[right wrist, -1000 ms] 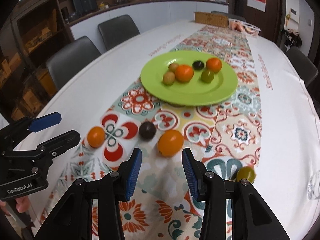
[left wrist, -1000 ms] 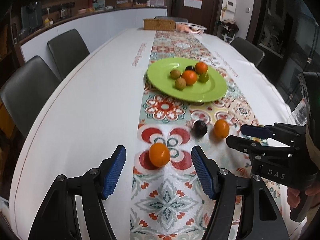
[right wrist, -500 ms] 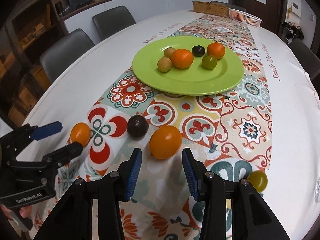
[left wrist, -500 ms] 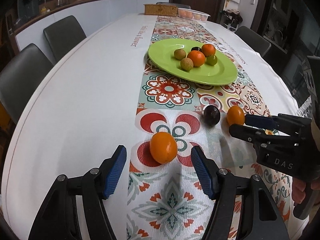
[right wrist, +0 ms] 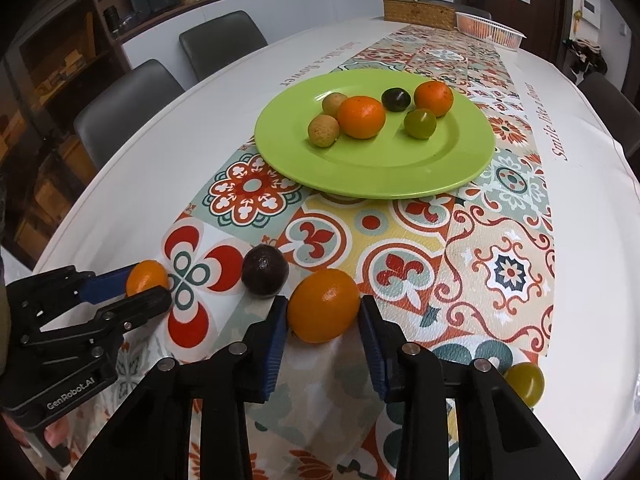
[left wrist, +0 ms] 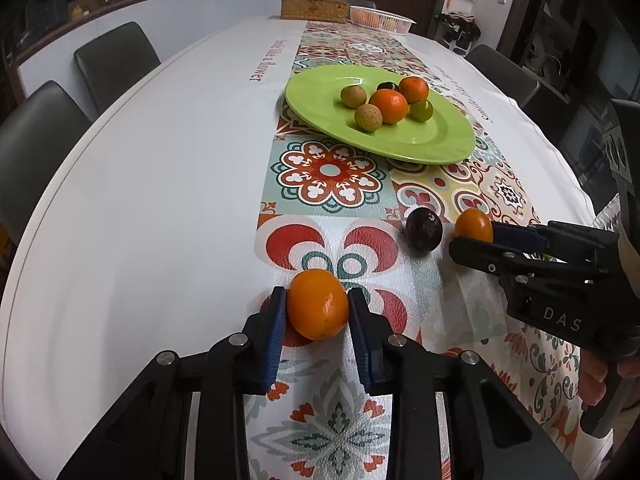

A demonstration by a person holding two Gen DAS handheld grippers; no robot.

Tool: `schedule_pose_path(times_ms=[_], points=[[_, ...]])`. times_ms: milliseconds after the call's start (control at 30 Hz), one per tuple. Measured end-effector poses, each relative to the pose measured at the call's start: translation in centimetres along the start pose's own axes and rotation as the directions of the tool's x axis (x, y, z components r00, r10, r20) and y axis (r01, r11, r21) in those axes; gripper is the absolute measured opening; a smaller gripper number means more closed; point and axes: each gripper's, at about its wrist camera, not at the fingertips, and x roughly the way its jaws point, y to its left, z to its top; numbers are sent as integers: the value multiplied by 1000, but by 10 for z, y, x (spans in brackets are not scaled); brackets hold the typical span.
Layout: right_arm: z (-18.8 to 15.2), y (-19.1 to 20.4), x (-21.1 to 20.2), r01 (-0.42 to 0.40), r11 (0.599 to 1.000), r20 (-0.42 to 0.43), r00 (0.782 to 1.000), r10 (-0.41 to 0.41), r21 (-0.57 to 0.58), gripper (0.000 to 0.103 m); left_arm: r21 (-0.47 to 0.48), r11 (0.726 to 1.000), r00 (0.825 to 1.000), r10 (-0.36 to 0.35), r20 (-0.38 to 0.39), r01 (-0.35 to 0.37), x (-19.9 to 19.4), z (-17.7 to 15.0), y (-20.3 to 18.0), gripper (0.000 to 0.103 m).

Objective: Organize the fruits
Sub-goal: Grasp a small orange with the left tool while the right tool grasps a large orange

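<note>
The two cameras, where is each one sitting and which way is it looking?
Left wrist view: sits on the left gripper, looking along its fingers at an orange they pinch; the right gripper shows beside it.
Right wrist view: sits on the right gripper, facing another orange between its fingers; the left gripper shows.
Both see the green plate and dark plum.

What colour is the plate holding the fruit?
Lime green plate; clearest in the right wrist view.
</note>
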Motion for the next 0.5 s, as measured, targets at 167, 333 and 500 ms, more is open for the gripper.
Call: schedule_pose_path(times_ms=[167,333,500], points=[[-1,0,-2,5,1000,7,1000,-5,0,36,5,1000,1000,-4,16,4,-5,1,-3,30],[-4,-1,-12,0,1000,25,1000,0,4,36,20,1000,999,-8,44,7,-16,4,-8,30],[-5,-1,-26,0,1000,53,999,0,4,36,32,999,997,-16,77,13,-29,7,-15,30]])
